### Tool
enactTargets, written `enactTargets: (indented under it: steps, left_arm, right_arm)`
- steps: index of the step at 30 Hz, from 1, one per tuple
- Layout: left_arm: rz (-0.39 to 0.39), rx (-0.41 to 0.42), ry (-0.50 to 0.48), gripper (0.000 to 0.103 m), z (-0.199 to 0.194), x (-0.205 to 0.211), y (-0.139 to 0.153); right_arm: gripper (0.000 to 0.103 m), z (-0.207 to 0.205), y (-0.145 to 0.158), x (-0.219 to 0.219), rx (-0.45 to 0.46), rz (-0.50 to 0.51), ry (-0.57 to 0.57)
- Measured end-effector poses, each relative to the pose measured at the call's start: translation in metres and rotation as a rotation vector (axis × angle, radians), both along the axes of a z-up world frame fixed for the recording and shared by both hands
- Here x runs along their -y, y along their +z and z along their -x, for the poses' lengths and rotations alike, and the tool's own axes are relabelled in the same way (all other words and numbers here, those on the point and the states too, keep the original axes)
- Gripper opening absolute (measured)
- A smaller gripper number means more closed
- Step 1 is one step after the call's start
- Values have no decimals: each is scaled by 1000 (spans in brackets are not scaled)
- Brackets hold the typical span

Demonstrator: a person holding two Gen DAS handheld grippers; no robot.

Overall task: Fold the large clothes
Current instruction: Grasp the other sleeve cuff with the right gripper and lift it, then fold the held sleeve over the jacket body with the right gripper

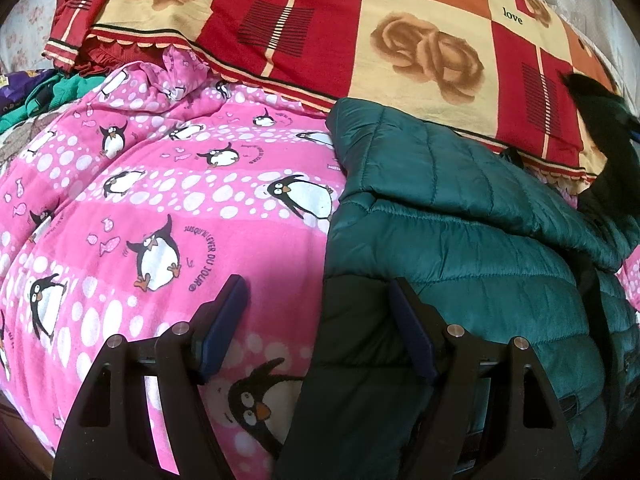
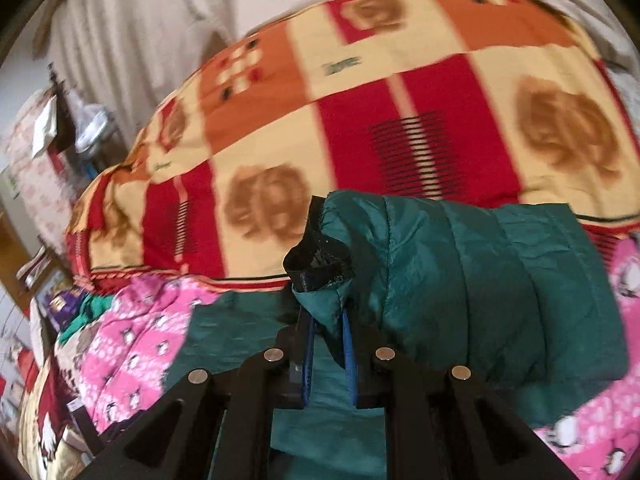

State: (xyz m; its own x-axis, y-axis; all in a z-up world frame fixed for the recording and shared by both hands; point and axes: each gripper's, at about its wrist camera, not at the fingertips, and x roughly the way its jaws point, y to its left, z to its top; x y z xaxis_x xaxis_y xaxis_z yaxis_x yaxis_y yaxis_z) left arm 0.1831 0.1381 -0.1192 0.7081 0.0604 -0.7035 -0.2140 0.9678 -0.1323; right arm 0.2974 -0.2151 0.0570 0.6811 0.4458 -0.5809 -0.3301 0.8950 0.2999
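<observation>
Two claws work over a dark green quilted jacket (image 1: 472, 248) that lies on a pink penguin-print blanket (image 1: 168, 208), on the right half of the left wrist view. Its far edge reaches the red, cream and orange rose-patterned blanket (image 1: 360, 40) spread behind it.

Left claw (image 1: 318, 300): released, its two fingers spread wide. One blue pad (image 1: 224, 320) hangs over the pink blanket; the other sits over the jacket's near left edge, where a black panel (image 1: 344, 360) of the garment runs toward the camera. Whether the pads touch the cloth cannot be told.

Right claw (image 2: 326, 356): clenched on a fold of the jacket (image 2: 460, 280), green fabric pinched between the two blue pads. Just beyond the fingertips is a bunched piece of black lining (image 2: 318, 256), with a padded section of the jacket lifted and draped to the right of the claw. More green fabric lies flat beneath and to the left. This view is blurred.

At the far left of the left wrist view, a heap of teal and purple cloth (image 1: 36, 96) sits beside the pink blanket. In the right wrist view, pale wrinkled fabric (image 2: 160, 20) fills the far background behind the rose blanket.
</observation>
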Motion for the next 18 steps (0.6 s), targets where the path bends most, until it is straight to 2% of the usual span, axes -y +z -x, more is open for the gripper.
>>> enactTargets:
  steps: [4,8,18]
  left_arm:
    - [7,4,0,74,1,0,-1]
    - [9,7,1,74,2,0,-1]
    - [6,5,0,74,2,0,-1]
  right_arm:
    - [12,-3,-8,-52,-22,14,77]
    - [12,-11,-32,-96,-67,24,129]
    - [12,-17,-89,-168,-138,57,246]
